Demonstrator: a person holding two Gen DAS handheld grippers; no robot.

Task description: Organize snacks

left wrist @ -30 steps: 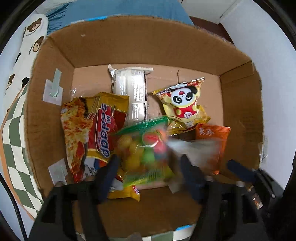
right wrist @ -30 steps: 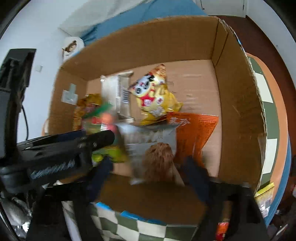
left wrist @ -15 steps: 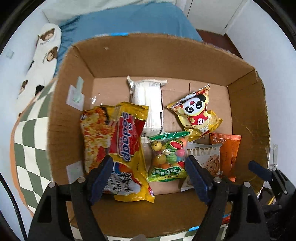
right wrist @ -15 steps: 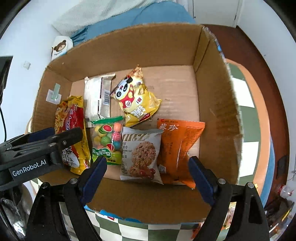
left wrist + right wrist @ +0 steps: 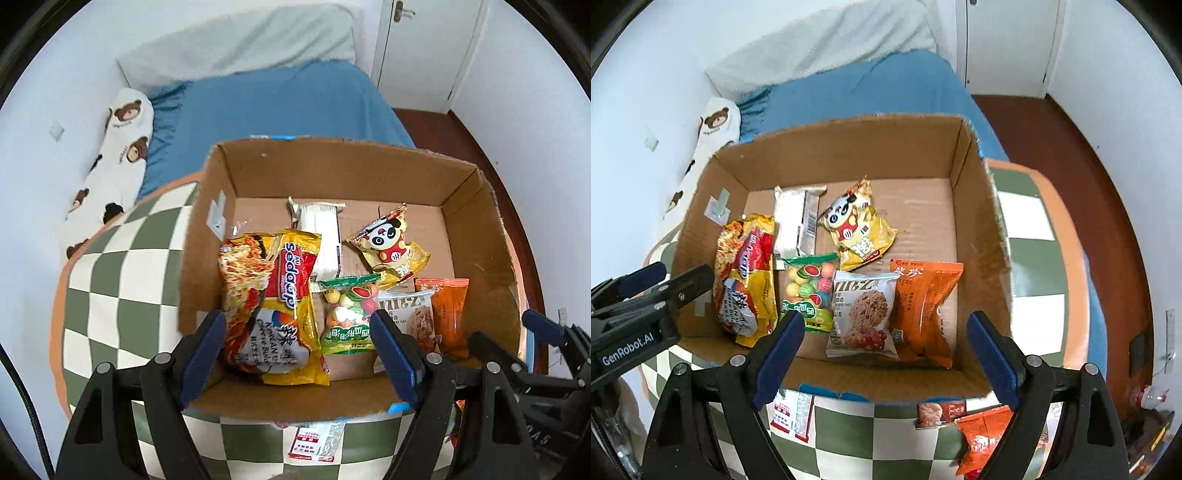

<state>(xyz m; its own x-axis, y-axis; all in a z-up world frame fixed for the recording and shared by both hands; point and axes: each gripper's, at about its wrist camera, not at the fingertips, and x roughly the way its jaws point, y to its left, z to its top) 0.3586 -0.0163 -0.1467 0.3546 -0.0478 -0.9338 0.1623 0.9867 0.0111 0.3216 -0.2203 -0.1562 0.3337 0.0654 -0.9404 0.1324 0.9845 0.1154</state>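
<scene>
An open cardboard box point(image 5: 476, 229) point(image 5: 982, 236) holds several snacks: a yellow-red noodle pack point(image 5: 273, 302) point(image 5: 746, 277), a green candy bag point(image 5: 349, 314) point(image 5: 809, 291), an oat cookie pack point(image 5: 413, 314) point(image 5: 864, 314), an orange pack point(image 5: 448, 306) point(image 5: 923, 306), a panda bag point(image 5: 389, 247) point(image 5: 857, 229) and a silver pack point(image 5: 321, 232) point(image 5: 796, 221). My left gripper point(image 5: 299, 354) is open and empty above the box's near wall. My right gripper point(image 5: 886, 350) is open and empty above the near wall too.
The box stands on a green-white checkered table point(image 5: 122, 288) point(image 5: 1030, 229). Loose packets lie in front of the box: a red-white sachet point(image 5: 314, 443) point(image 5: 790, 413) and orange packs point(image 5: 982, 439). A blue bed point(image 5: 273, 107) lies behind; dark wood floor point(image 5: 1071, 147) lies to the right.
Both grippers let go of the candy bag and the cookie pack, which now lie in the box. Both grippers pulled back and up, and the box looks smaller.
</scene>
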